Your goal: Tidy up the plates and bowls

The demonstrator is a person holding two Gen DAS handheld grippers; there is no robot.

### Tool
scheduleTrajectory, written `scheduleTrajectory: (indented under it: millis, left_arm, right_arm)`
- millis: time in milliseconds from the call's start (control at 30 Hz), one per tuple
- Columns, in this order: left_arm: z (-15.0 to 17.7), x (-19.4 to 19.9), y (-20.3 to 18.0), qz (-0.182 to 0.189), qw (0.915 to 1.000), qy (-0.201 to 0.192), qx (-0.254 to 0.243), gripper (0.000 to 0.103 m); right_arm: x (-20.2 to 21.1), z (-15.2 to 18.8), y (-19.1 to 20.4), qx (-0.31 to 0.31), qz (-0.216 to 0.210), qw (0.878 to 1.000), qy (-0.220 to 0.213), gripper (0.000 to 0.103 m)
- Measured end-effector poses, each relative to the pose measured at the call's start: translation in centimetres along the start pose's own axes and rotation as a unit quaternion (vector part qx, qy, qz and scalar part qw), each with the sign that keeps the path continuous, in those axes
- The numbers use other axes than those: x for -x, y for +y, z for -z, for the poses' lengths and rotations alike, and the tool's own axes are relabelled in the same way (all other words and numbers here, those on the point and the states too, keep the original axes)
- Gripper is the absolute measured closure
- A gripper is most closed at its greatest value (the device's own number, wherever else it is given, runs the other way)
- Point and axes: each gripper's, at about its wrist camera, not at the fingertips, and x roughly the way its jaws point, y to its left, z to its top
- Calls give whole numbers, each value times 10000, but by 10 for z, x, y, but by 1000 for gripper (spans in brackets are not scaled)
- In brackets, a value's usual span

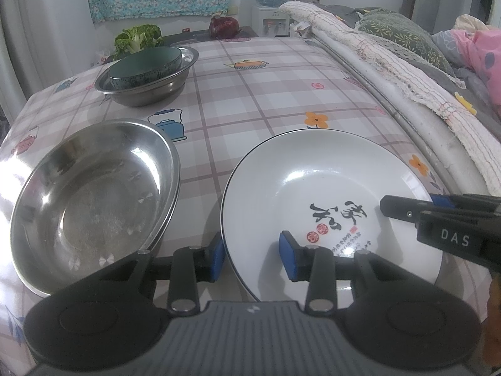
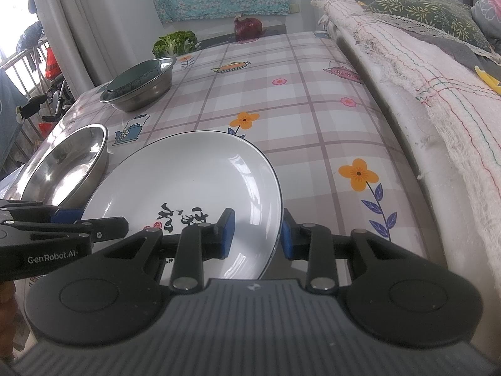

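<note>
Checked cloth with teapot and flower prints covers the table (image 1: 266, 94), where going left to right a steel dish (image 1: 90, 203) sits at nine o'clock of the white plate (image 1: 325, 188), and a green bowl (image 1: 145, 65) nested in a steel basin (image 1: 175, 84) waits at eleven o'clock, probably the start of the sorted stack. Each plate edge is straddled by a pair of tongs, apparently so both hands can lift it level: the left tongs (image 1: 253, 260) stand partly apart over its eight o'clock rim, and whether the pads press I cannot tell. The right tongs (image 2: 257, 235) sit partly apart over its four o'clock rim, and their grip I cannot tell either.
</note>
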Motion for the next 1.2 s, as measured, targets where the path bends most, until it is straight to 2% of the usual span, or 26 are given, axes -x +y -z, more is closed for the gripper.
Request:
scheduleTrajectory:
  millis: [833,1200]
  left_arm:
    - [0,1,-2,-15,10000,-4,13,65]
    - [3,2,-4,52,10000,-27,-24,64]
  right_arm:
    - [0,-1,0,-15,-4,10000,-1,73]
    - [-14,-18,-3,-35,-12,10000,-35,73]
